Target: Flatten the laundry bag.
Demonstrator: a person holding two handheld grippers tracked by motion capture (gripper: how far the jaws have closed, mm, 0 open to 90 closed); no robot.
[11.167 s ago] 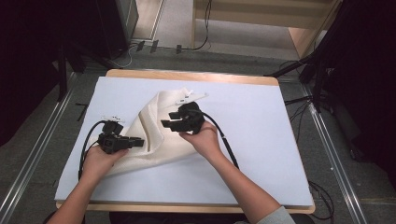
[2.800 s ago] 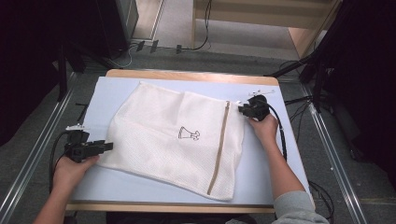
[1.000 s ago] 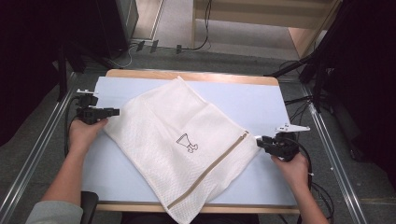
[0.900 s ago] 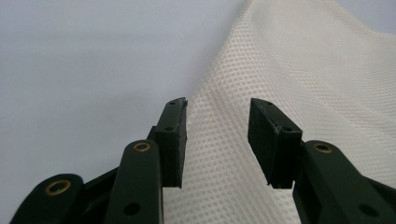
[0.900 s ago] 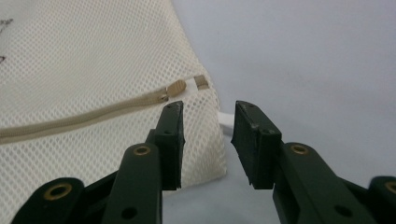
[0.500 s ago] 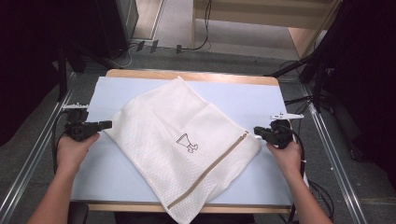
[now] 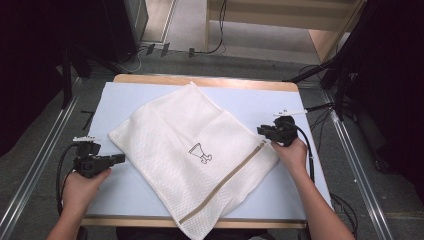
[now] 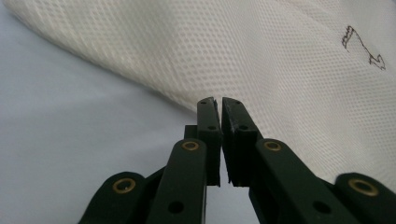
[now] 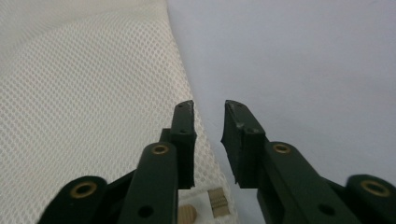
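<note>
Your mesh bag [image 7: 200, 155] lies flat at the middle of the worktop [image 7: 115, 100], zipper [image 7: 225, 182] running toward five o'clock. Your left tongs [image 7: 120, 159] sit at eight o'clock, just off the bag's edge, jaws together on nothing. Your right tongs [image 7: 261, 131] sit at three o'clock by the zipper end, jaws just opening, nothing between them.

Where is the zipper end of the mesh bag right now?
In the high view the zipper runs diagonally across the mesh bag, its upper end just below the right gripper near the table's right edge.
</note>
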